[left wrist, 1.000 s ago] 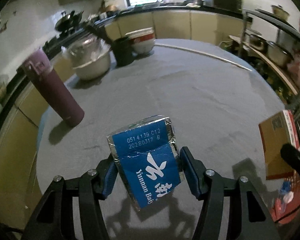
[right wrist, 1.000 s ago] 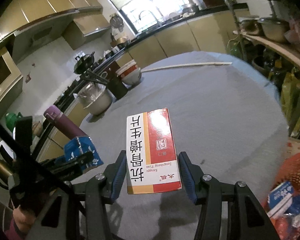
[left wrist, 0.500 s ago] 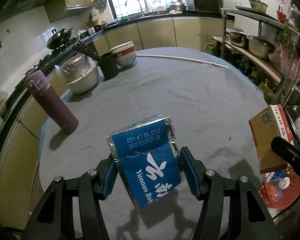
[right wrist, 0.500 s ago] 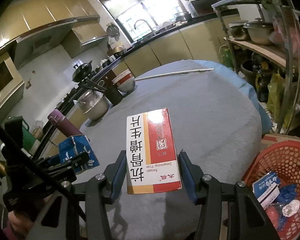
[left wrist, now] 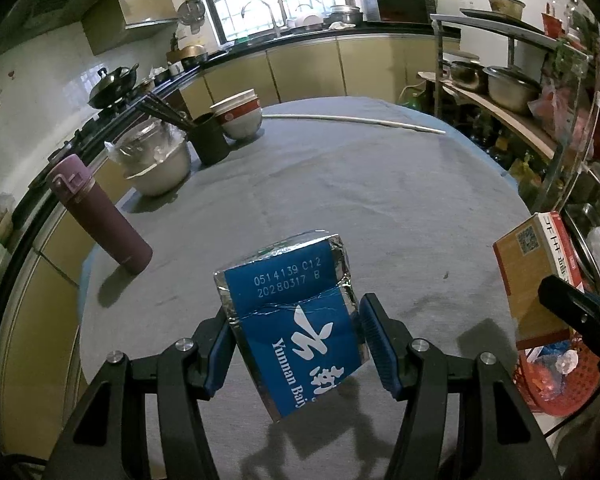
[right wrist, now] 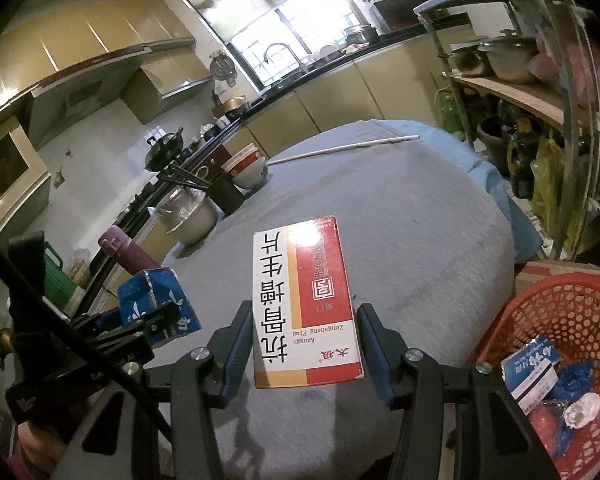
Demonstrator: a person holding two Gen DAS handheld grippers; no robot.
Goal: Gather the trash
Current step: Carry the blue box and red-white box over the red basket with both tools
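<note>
my left hand-held gripper [left wrist: 296, 344] is clamped on the blue foil pack [left wrist: 296, 320], tilted, up above the grey worktop [left wrist: 340, 184]. my right hand-held gripper [right wrist: 304, 340] pinches the red and white medicine box [right wrist: 304, 300] by its sides. red basket [right wrist: 560, 320] sits low on my right, trash inside.

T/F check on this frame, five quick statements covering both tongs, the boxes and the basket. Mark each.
1. The left tongs grip a blue foil-edged box. True.
2. The right tongs are empty. False: they clamp a red and white medicine box.
3. The red basket already holds trash. True.
4. The purple flask lies on its side. False: it stands upright on the table.
5. The stacked bowls sit in the basket. False: they are on the table.
</note>
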